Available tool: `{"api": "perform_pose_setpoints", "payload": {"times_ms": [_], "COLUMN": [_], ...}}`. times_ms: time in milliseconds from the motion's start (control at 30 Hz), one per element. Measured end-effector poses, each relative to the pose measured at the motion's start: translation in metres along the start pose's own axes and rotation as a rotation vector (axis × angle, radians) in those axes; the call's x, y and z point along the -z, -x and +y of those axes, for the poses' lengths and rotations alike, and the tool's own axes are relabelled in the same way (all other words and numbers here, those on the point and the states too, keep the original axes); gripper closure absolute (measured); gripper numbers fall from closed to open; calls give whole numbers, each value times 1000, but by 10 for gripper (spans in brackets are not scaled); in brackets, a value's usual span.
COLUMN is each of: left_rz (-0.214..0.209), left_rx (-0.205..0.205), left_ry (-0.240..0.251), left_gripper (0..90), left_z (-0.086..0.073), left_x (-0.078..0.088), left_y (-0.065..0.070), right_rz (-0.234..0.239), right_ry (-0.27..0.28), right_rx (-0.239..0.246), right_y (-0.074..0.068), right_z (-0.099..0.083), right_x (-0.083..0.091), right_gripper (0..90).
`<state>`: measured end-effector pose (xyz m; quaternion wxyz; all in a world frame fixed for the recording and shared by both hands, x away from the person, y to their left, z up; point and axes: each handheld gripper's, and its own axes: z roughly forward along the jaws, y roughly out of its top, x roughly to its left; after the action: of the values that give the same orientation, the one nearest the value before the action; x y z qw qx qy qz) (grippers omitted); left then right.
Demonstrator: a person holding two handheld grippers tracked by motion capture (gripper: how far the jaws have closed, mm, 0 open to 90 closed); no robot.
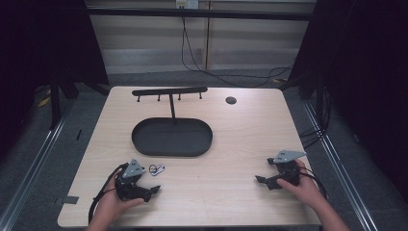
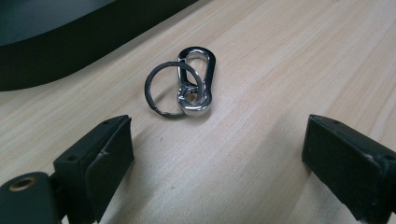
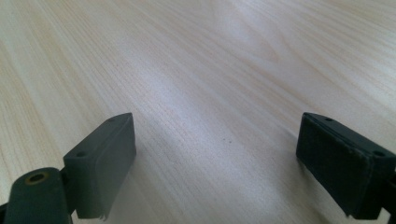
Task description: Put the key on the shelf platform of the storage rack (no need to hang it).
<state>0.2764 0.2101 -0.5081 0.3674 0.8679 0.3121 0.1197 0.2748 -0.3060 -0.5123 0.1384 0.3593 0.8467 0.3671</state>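
A shiny metal carabiner clip with a dark key ring through it [image 2: 191, 84] lies flat on the wooden table, just ahead of my left gripper [image 2: 217, 149], whose jaws stand wide open and empty. From the high view, the clip and ring [image 1: 156, 169] rest between the left gripper [image 1: 151, 190] and the black oval tray [image 1: 144, 144]. My right gripper [image 1: 262, 180] rests low at the table's right front, held by a hand. Its jaws [image 3: 215, 158] are open over bare wood.
The black oval tray carries a thin post with a crossbar of hooks [image 1: 169, 90] at its back. A small dark round grommet [image 1: 231, 100] sits at the table's far right. Cables hang behind the table.
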Motion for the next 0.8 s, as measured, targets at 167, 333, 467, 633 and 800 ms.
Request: {"api": "perform_pose_setpoints", "payload": {"times_ms": [167,333,467,633,800], "left_rz": [2,0,17,-8,0], "left_rx": [20,49,46,76,54], "left_ry": [-89,-150,-195,-234,-279], "left_gripper": [186,248,271,295,315], "left_z": [8,15,20,28,35], "left_x": [7,12,14,15,15], "left_y": [2,2,4,1,1], "right_rz": [0,0,0,0,0], "right_ry": [0,0,0,1,1], "right_rx": [0,-1,0,0,-1], "right_y": [0,0,0,0,0], "right_z": [0,0,0,0,0], "right_x": [0,0,0,0,0], "right_gripper": [115,115,115,115,115]}}
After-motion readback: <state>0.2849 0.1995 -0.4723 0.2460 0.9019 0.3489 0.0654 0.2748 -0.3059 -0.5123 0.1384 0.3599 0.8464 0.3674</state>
